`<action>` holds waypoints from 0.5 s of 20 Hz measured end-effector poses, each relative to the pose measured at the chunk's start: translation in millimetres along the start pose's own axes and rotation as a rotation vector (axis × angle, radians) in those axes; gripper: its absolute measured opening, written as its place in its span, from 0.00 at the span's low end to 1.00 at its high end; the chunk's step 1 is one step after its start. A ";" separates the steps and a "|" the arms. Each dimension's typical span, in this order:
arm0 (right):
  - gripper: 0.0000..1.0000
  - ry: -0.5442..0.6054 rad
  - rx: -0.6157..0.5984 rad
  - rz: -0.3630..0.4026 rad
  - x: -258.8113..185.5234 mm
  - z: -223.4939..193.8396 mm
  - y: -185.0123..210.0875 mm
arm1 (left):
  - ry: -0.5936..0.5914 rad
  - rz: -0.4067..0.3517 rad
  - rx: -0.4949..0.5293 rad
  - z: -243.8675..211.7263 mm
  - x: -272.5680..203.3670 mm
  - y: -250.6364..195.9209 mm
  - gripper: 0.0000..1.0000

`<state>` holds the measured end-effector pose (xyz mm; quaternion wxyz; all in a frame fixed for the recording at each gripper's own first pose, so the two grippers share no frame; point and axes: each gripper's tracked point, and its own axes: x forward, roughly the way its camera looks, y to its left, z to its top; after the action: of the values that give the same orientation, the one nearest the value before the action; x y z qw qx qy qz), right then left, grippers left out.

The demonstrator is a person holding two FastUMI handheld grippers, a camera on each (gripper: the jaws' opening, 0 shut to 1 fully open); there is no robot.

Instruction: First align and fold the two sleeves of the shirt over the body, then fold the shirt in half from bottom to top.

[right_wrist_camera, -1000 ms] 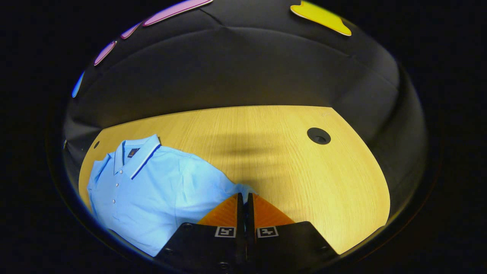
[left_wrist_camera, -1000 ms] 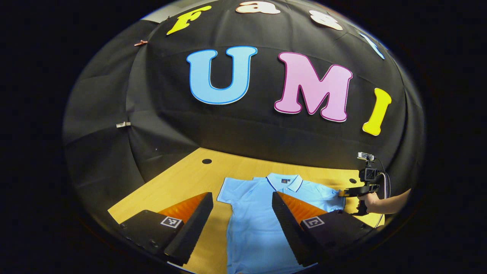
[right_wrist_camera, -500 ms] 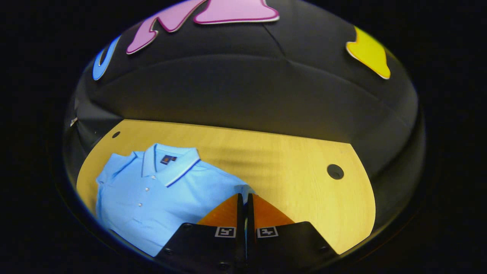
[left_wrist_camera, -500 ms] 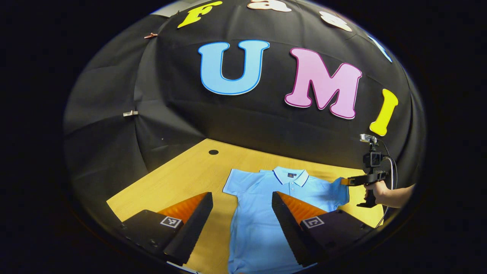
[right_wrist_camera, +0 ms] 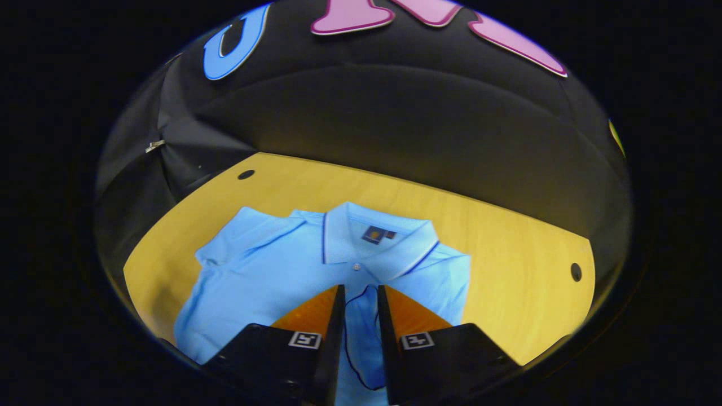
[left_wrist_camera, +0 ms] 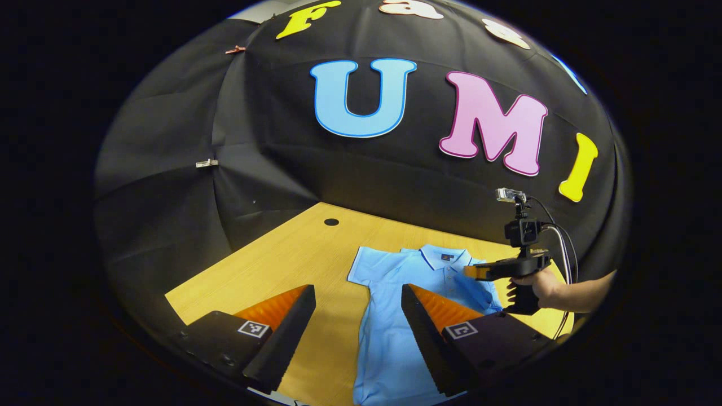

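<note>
One sleeve looks folded and one does not. The light blue shirt (left_wrist_camera: 389,338) lies flat, front up, on the wooden table (left_wrist_camera: 271,265), with its collar (right_wrist_camera: 372,237) at the far end. In the left gripper view, the right-hand sleeve is no longer spread out to the side. The right gripper (left_wrist_camera: 471,272), held in a hand (left_wrist_camera: 536,285), hovers over the chest on that side.

In the right gripper view, that gripper's tongs (right_wrist_camera: 360,288) stand a little apart. Blue cloth and a dark trimmed edge show through the narrow gap, and the cloth seems to lie below the tongs rather than pinched between them. The left gripper (left_wrist_camera: 357,288) is at the near side with its tongs spread wide, holding nothing. The left sleeve (left_wrist_camera: 366,268) still sticks out onto the bare wood.

The main risk sits in that narrow gap. If a fold of cloth is still caught on one tong, drawing the gripper away would probably drag the folded sleeve back off the body, or skew it. The shirt is light and the tabletop looks smooth, so a sideways tug could also slide the whole garment and crease the front.

When the left gripper goes for the left sleeve, a deep bite could catch the body layer beneath as well — the fold would then bunch up instead of matching the other side.
</note>
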<state>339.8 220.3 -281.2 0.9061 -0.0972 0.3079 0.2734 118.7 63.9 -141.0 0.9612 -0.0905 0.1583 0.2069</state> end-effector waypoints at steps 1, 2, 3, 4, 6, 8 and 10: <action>0.44 -0.004 0.017 0.027 0.2 -0.4 13.1 | 0.001 -0.001 -0.001 1.5 7.7 2.0 0.97; 0.59 -0.010 0.039 0.049 -1.7 0.0 22.0 | 0.002 -0.009 -0.001 1.9 15.7 3.1 0.97; 0.68 -0.018 0.054 0.059 -6.5 0.1 26.8 | 0.002 -0.014 0.001 4.8 25.0 4.4 0.97; 0.84 -0.017 0.058 0.053 -11.8 -0.5 26.8 | 0.001 -0.022 0.008 6.8 35.9 6.3 0.97; 0.98 -0.026 0.067 0.025 -31.0 -6.0 16.4 | 0.001 -0.038 0.025 12.3 59.9 9.0 0.97; 0.98 -0.037 0.093 -0.001 -48.5 -6.6 1.1 | 0.008 -0.068 0.031 14.3 85.9 6.6 0.97; 0.99 -0.047 0.099 -0.045 -67.7 -9.6 -21.6 | 0.013 -0.084 0.050 16.2 118.1 5.6 0.97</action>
<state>302.2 169.6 -247.3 0.9227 -0.0529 0.2975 0.2395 222.6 116.5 -166.9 0.9700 -0.0745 0.1656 0.1618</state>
